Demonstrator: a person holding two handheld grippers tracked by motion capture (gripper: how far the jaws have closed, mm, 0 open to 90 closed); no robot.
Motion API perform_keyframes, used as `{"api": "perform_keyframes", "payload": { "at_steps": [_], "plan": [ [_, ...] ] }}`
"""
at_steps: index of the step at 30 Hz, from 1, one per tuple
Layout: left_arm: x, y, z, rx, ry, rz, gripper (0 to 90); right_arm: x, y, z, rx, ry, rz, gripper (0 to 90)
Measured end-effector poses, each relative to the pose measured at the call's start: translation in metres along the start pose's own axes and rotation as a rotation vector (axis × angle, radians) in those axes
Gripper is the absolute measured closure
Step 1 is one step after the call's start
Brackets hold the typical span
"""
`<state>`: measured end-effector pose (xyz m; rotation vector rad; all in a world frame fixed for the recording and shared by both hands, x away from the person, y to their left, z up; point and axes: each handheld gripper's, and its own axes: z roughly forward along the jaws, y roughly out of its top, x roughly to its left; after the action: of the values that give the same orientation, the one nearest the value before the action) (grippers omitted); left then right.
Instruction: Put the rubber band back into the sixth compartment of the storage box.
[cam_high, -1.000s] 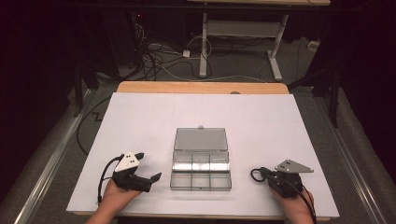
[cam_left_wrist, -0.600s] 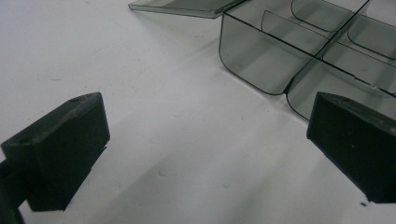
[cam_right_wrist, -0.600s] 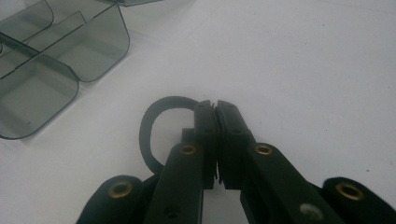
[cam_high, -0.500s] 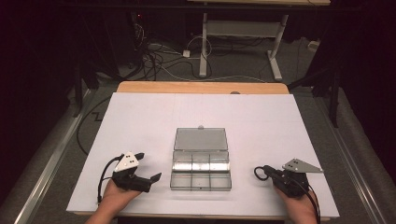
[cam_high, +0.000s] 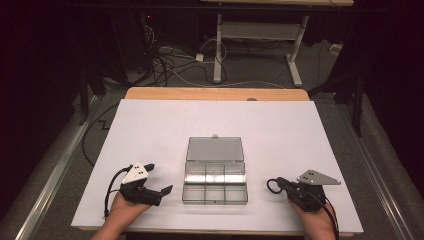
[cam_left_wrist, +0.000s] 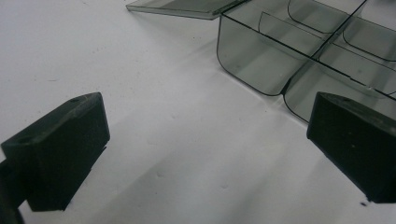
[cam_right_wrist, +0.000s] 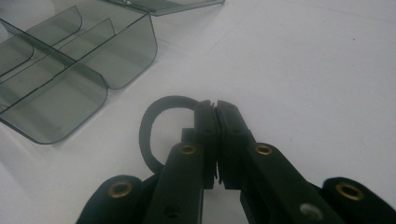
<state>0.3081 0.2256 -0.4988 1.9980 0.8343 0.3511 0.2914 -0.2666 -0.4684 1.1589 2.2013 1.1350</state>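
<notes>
1. Near edge of the counter (cam_high: 150, 120): both hands rest on the white surface, one on each side of the clear organizer box (cam_high: 215, 181), neither touching it.
2. Left gripper (cam_high: 165, 190): jaws stand wide apart with nothing between them; in the left gripper view only bare counter lies between the two black pads, with the box's near corner just beyond.
3. Right gripper (cam_high: 272, 184): jaws pressed fully together, nothing seen clamped between them; a loop of its own black cable (cam_right_wrist: 152, 128) curls beside the tips.
4. Box position: centred between the grippers, near the front of the counter, lid (cam_high: 215, 149) swung fully open and lying flat on the far side.
5. Orientation: the opened box and lid together run near-to-far; the hinge line runs left-right; the compartments face up.
6. Progress, my judgement: the opening is done. All visible compartments look empty, no parts lie on the counter, so filling or closing remains.
</notes>
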Motion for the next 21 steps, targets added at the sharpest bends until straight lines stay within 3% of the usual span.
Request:
{"api": "perform_keyframes", "payload": {
  "at_steps": [21],
  "plan": [
    [0.0, 0.0, 0.0, 0.003, -0.003, 0.007, 0.0, 0.017, 0.005, 0.012, 0.01, 0.055, -0.03, 89.3]
  ]
}}
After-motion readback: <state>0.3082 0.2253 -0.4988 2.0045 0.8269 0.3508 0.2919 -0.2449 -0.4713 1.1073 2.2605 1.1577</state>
